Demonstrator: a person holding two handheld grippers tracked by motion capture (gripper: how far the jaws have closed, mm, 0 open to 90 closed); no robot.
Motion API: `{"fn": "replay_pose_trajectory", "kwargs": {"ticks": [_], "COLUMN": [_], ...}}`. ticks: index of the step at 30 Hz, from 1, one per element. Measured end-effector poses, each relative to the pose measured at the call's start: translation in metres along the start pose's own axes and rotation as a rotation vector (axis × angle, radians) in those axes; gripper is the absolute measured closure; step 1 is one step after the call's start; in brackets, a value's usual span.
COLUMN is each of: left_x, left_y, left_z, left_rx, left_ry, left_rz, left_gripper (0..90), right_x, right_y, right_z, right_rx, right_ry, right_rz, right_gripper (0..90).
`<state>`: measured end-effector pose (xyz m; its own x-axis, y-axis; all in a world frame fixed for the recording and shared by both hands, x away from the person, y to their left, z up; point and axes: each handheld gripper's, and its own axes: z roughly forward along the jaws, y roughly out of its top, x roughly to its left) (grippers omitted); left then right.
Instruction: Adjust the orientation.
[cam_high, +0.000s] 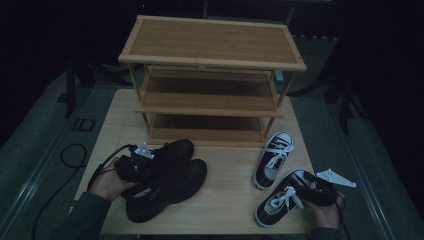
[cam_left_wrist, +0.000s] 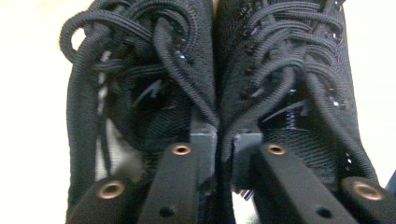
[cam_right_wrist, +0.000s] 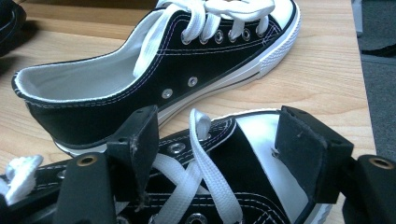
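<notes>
Here jaws' tips buried inside black shoes (cam_left_wrist: 210, 70), grip hidden.

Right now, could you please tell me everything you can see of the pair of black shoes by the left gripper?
The black shoes are two dark lace-up shoes of matte, cloth-like material with thick black laces. They lie side by side, touching, on the wooden table in front of the bamboo shelf, toes pointing away and to the right. The left gripper reaches into their openings, one jaw inside each shoe, pinching the two inner walls together.
</notes>
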<state>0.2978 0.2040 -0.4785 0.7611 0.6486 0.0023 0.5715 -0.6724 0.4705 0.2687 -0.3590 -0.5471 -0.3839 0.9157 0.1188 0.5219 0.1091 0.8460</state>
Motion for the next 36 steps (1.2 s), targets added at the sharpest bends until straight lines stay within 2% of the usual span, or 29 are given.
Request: {"fn": "replay_pose_trajectory", "kwargs": {"ticks": [2,6,10,18,23,36], "left_x": [-0.002,-0.008,-0.013,-0.021,-0.021,-0.025], "left_y": [-0.001,0.0,0.003,0.007,0.01,0.03], "left_z": [0.0,-0.001,-0.002,-0.005,-0.012,-0.013], "left_rx": [-0.011,-0.003,-0.01,-0.039,-0.059,-0.063], "left_ry": [0.005,0.024,0.047,0.074,0.077,0.088], "left_rz": [-0.003,0.029,0.041,0.035,0.02,-0.007], "left_gripper": [84.9,85.4,85.7,85.9,85.9,85.8], "right_x": [0.0,0.0,-0.001,-0.001,-0.001,-0.001], "right_y": [0.0,0.0,0.0,0.0,0.0,0.0], "right_z": [0.0,0.0,0.0,0.0,0.0,0.0], "right_rx": [0.0,0.0,-0.001,-0.004,-0.003,-0.004], "right_ry": [0.0,0.002,0.005,0.007,0.006,0.008], "right_rz": [0.0,0.0,0.002,0.001,0.0,0.0], "right_gripper": [30.3,30.2,30.2,30.2,30.2,30.2]}}
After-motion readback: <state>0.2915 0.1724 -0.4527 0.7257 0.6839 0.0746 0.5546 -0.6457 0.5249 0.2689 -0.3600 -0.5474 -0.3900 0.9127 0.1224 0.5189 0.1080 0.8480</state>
